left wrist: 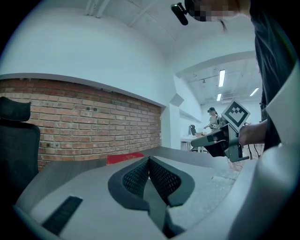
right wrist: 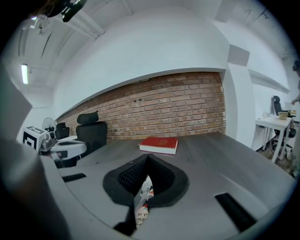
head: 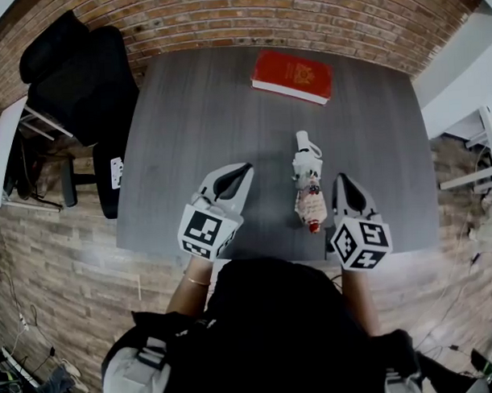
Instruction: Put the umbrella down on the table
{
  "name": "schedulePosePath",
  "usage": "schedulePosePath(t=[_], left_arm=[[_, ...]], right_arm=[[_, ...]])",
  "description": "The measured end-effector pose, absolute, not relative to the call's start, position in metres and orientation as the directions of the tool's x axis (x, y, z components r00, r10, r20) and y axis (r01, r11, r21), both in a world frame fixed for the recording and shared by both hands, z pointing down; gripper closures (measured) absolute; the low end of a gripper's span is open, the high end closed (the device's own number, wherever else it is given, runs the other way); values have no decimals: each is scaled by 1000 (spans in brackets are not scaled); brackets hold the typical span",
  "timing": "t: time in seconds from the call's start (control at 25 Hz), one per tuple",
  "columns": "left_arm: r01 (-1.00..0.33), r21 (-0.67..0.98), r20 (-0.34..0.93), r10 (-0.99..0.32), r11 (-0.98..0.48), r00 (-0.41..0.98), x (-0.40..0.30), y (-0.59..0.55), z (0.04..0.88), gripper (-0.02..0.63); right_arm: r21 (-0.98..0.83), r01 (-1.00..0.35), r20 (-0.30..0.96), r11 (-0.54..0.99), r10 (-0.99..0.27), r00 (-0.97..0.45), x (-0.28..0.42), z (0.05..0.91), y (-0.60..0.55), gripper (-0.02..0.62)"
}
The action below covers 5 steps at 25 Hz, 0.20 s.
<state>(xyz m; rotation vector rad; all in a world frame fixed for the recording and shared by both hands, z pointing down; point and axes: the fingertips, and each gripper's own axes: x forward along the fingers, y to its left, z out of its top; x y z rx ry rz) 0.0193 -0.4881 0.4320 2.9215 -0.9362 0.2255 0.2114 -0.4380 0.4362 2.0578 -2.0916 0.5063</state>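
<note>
The folded umbrella [head: 308, 185] lies flat on the grey table [head: 187, 137], with its white handle [head: 304, 142] toward the brick wall and its red tip toward me. My right gripper [head: 340, 179] hovers just to its right, jaws shut. In the right gripper view the pads [right wrist: 161, 176] meet and the printed umbrella fabric [right wrist: 142, 204] shows through the slit below them, not pinched. My left gripper [head: 247, 167] is to the umbrella's left, apart from it, with nothing in it. Its ribbed pads [left wrist: 161, 178] are pressed together, and the right gripper [left wrist: 225, 140] shows off to the right in that view.
A red book [head: 292, 76] lies at the table's far edge, near the brick wall; it also shows as the red book [right wrist: 159, 144] ahead of the right gripper. A black office chair [head: 81, 85] stands off the table's left side. A white desk [right wrist: 276, 123] is far right.
</note>
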Motion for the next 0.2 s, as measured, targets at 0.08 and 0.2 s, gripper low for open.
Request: schedulePosePath(t=[0.08,0.2], left_arm=[[-583,26,163,-572,-812,804,19,-488,433,609],[-582,23,154,-573,-813,805,20,-489,431,609]], right_arm=[[-123,-992,350,-5,-936,-39,211,436,-438,598],[-123,-992,353,-4,-935,-40,211,436,-438,598]])
